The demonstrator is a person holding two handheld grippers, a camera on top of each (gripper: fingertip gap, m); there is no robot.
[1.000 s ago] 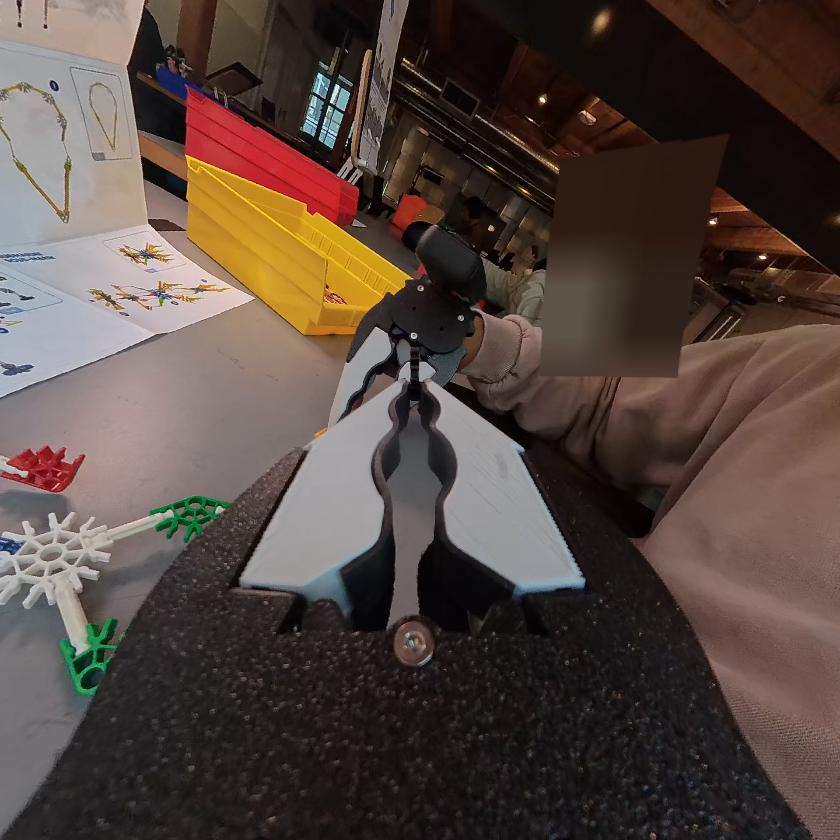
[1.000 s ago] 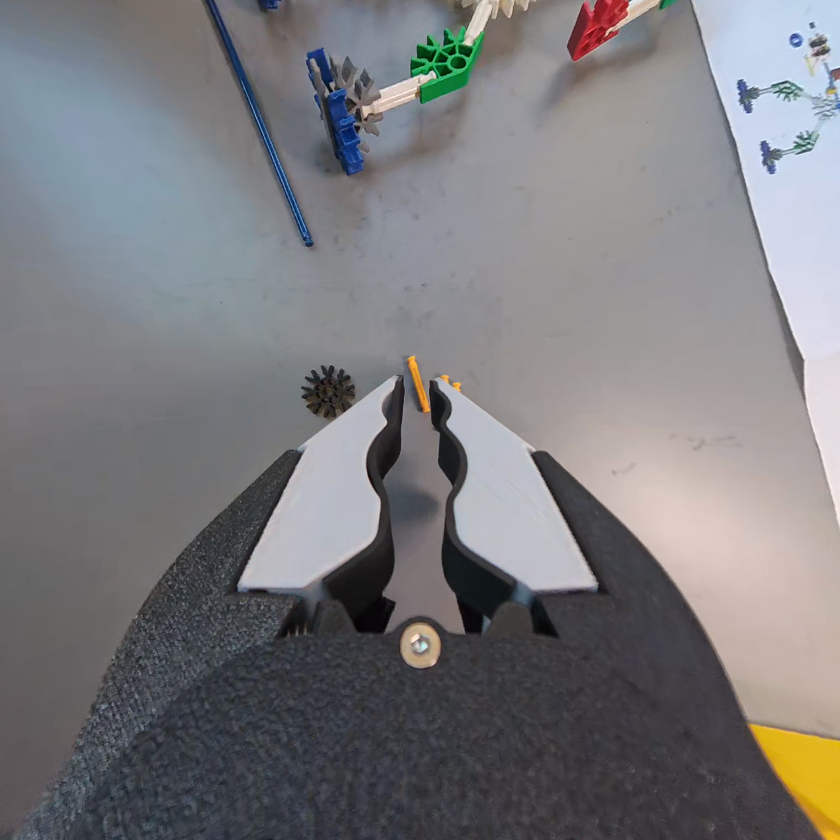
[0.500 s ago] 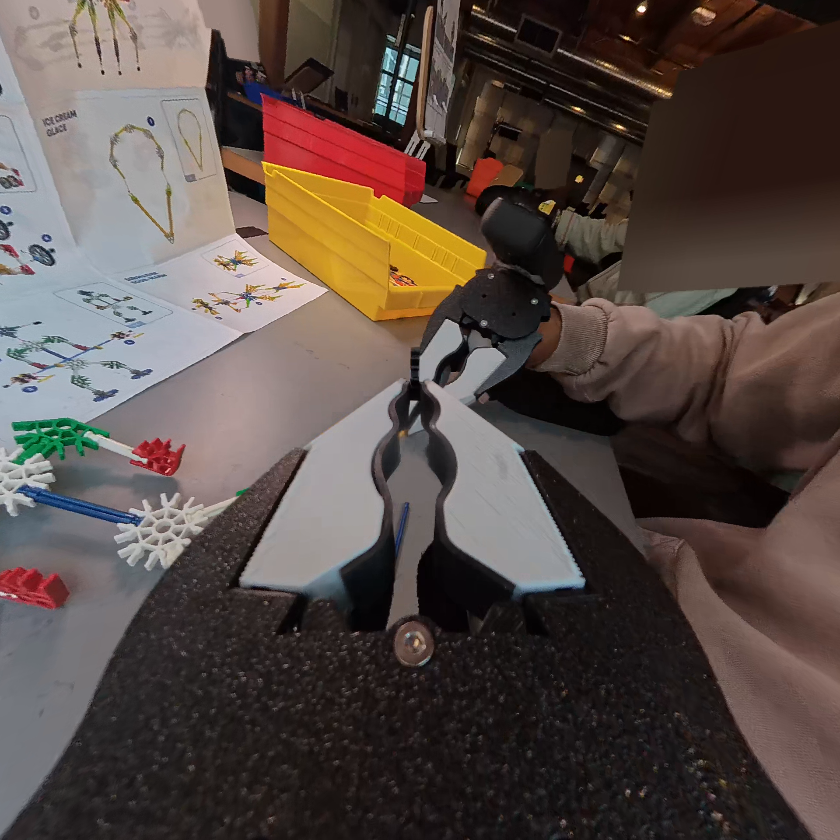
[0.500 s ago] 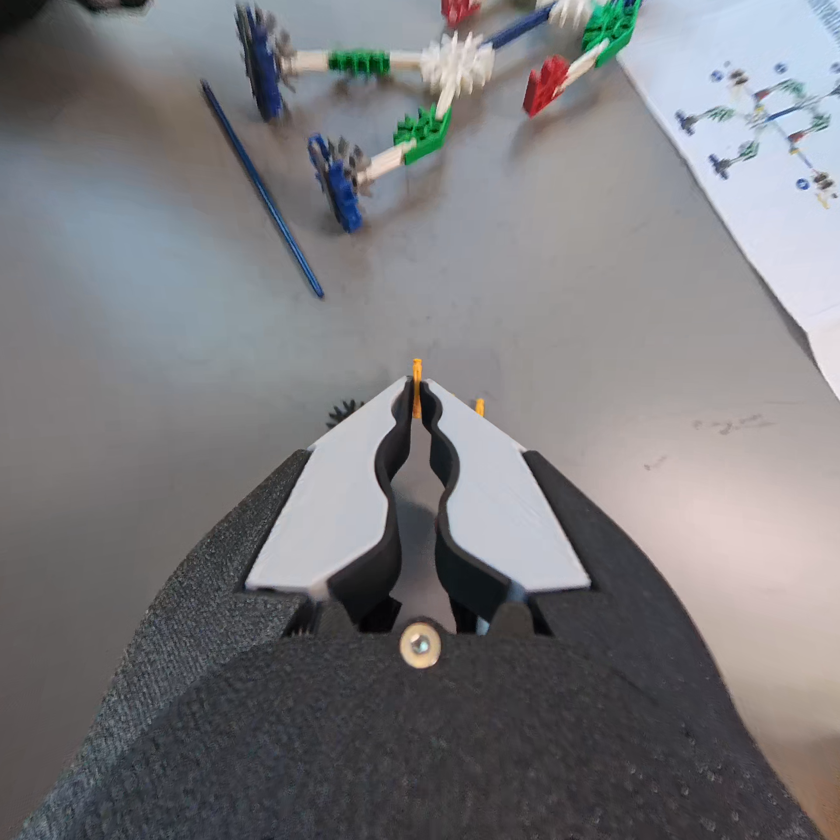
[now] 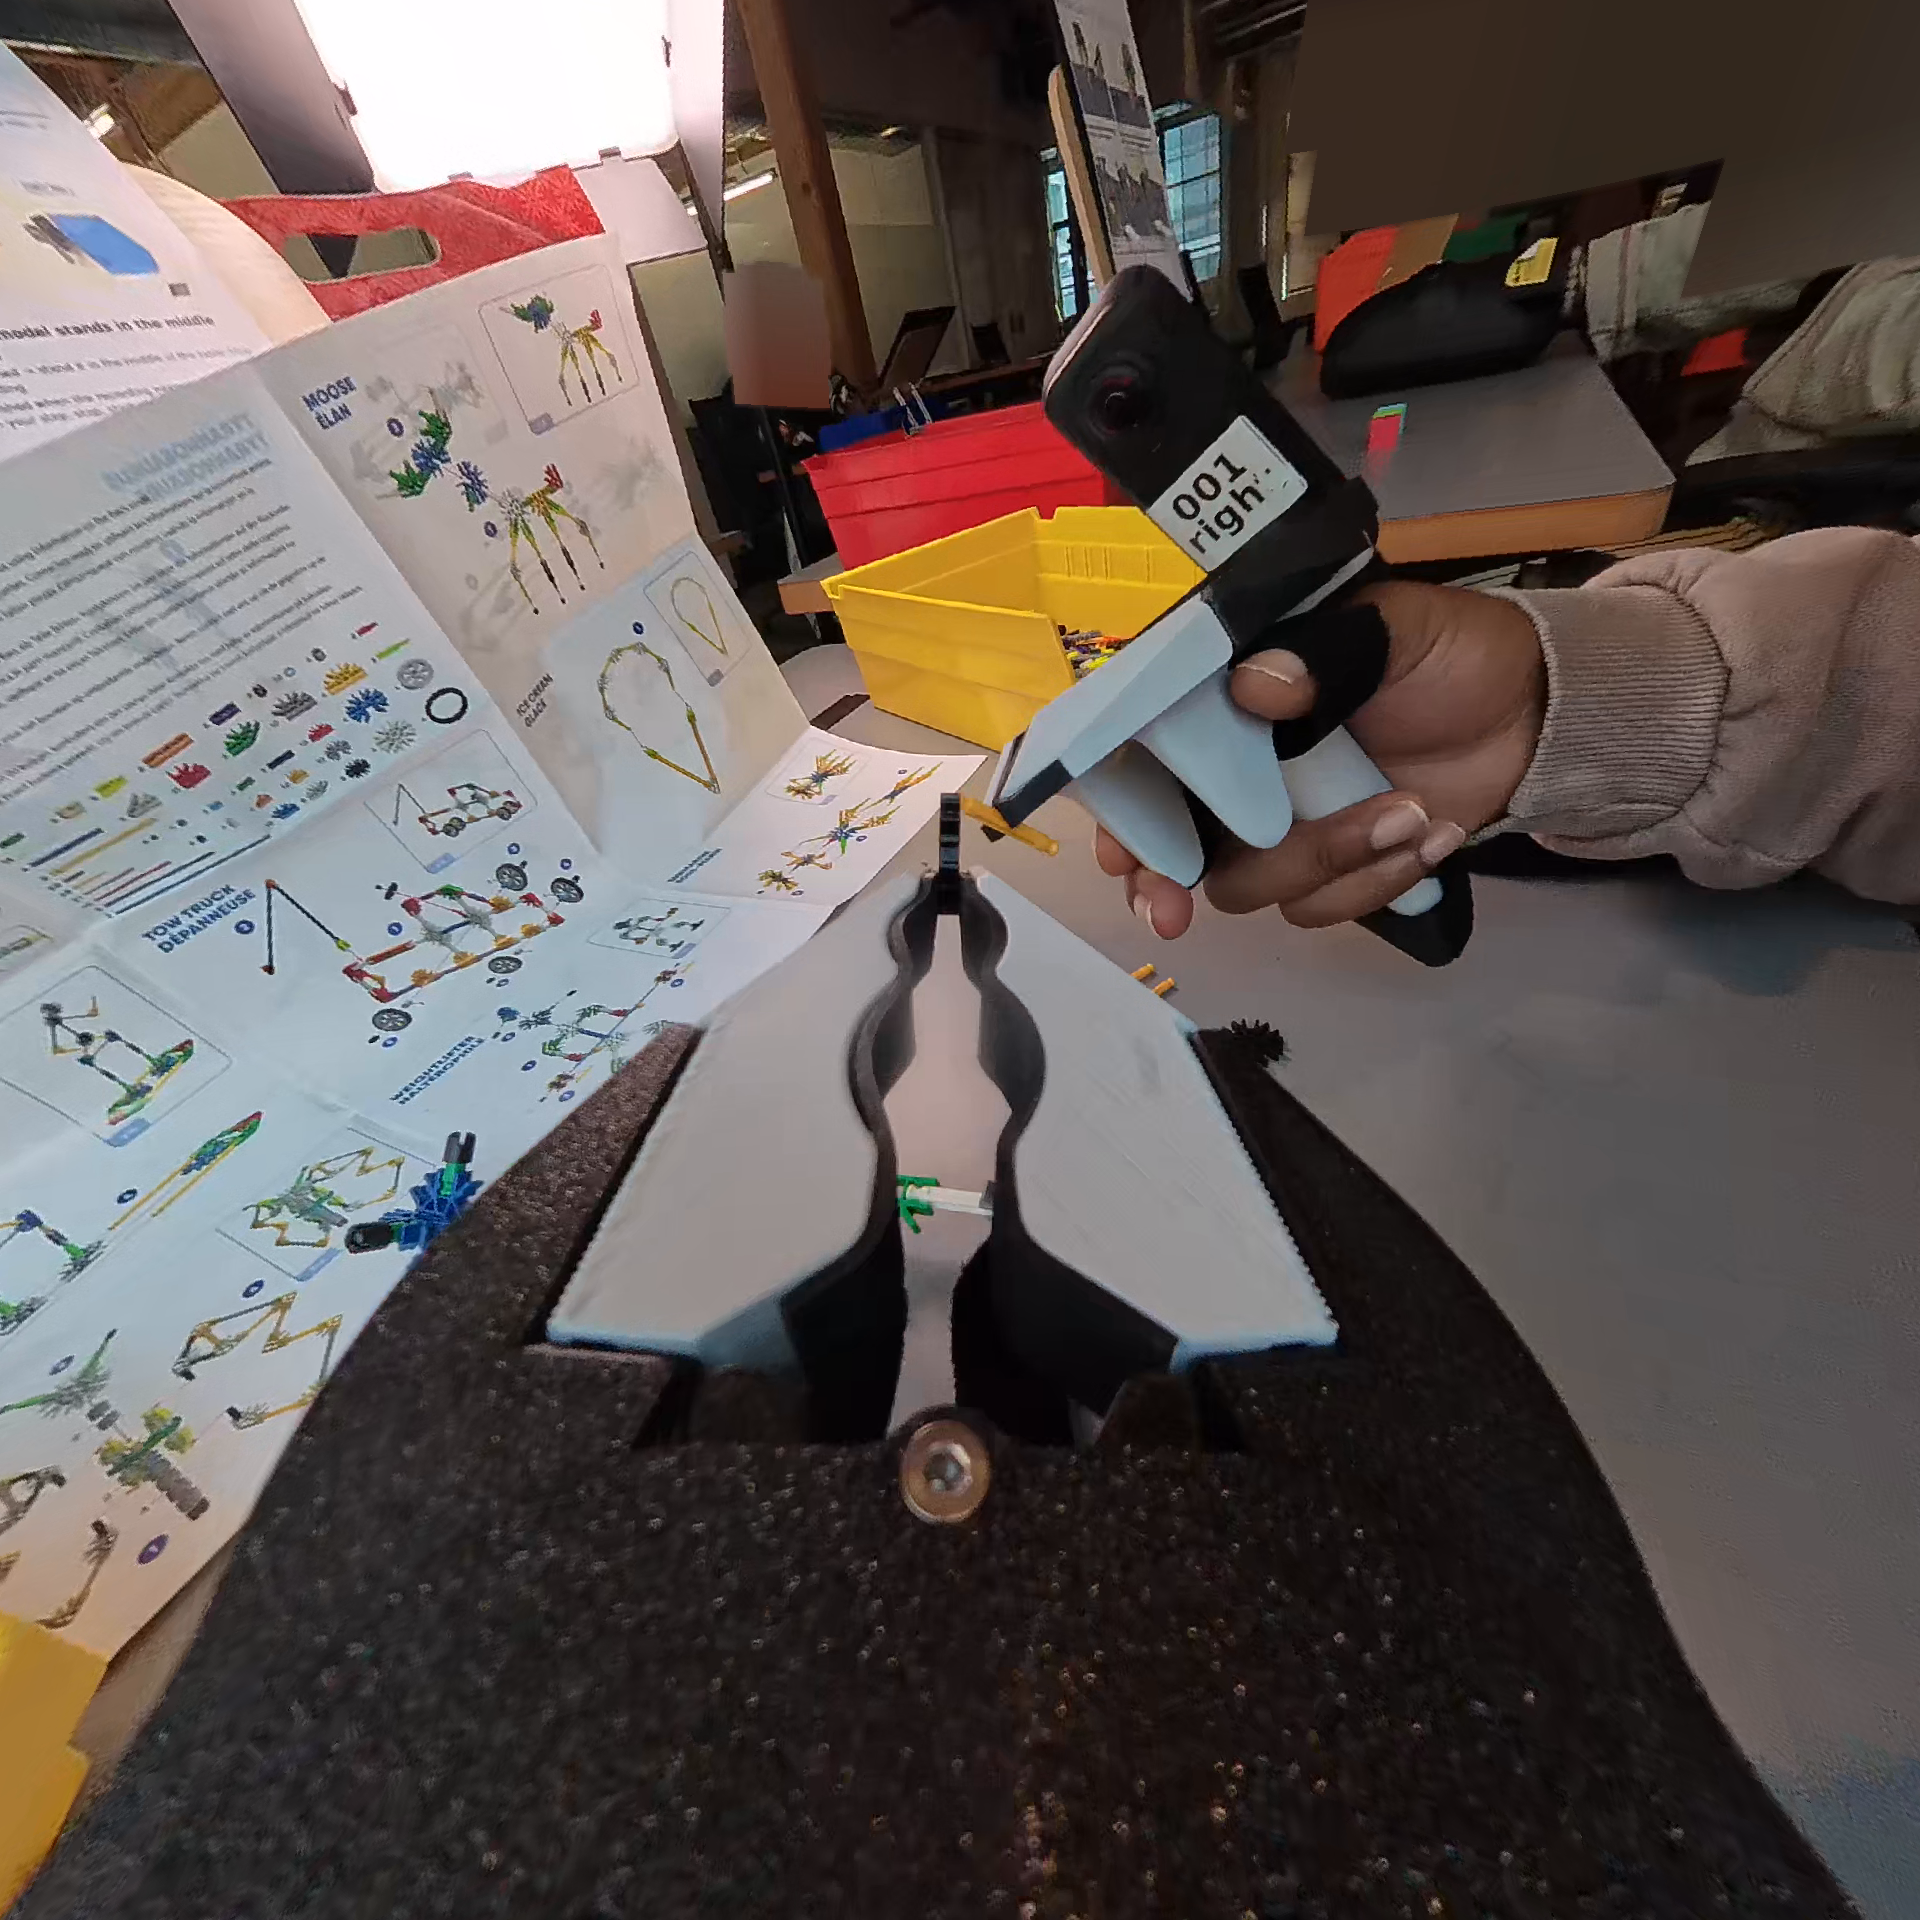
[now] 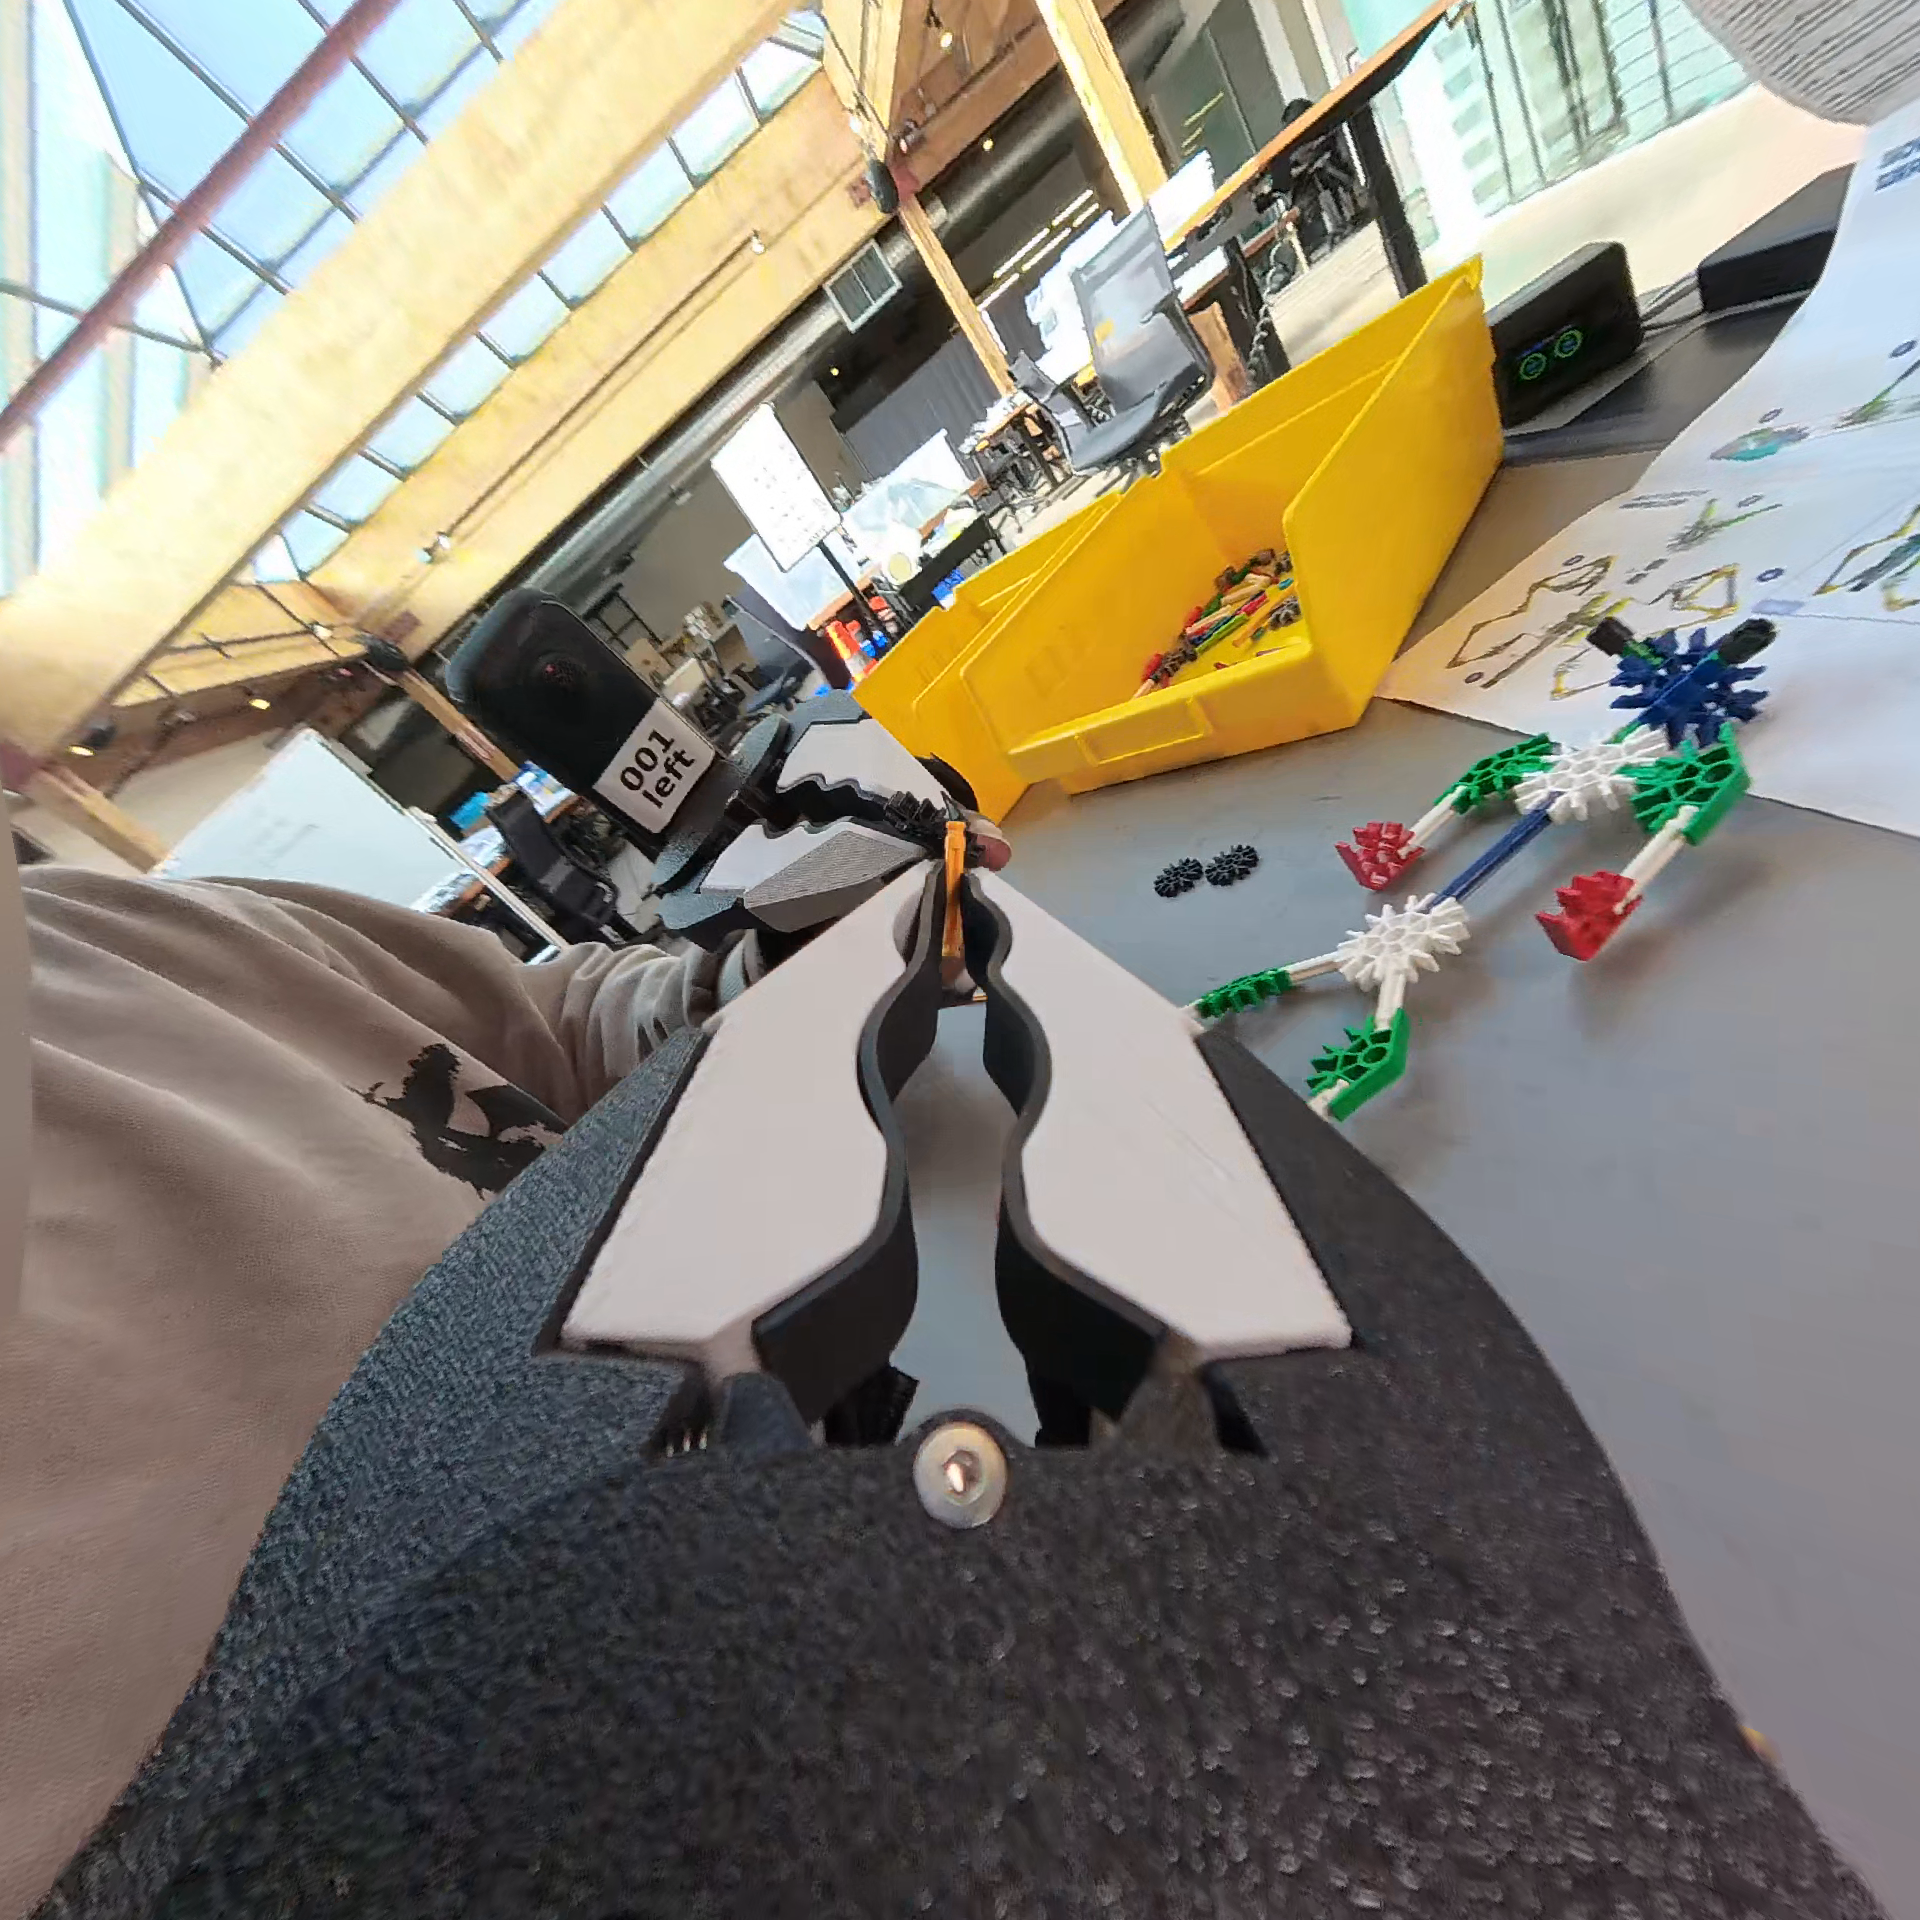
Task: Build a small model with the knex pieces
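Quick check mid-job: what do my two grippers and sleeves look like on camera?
Both the left gripper and right gripper have pale grey fingers with wavy black pads, black textured bodies, and a black camera bearing a white sticker. The sleeves are beige, ribbed at the cuff.

Your left gripper (image 5: 948,883) sits at the centre of its own view, raised off the surface, its two pale fingers (image 5: 790,1122) pinched together at the tips. Your right gripper (image 6: 951,883) is pinched tight as well, angled toward the other; in the left wrist view it comes in from the upper right, your right hand (image 5: 1382,769) wrapped round its handle. The two tips look nearly touching, though I can't be sure.
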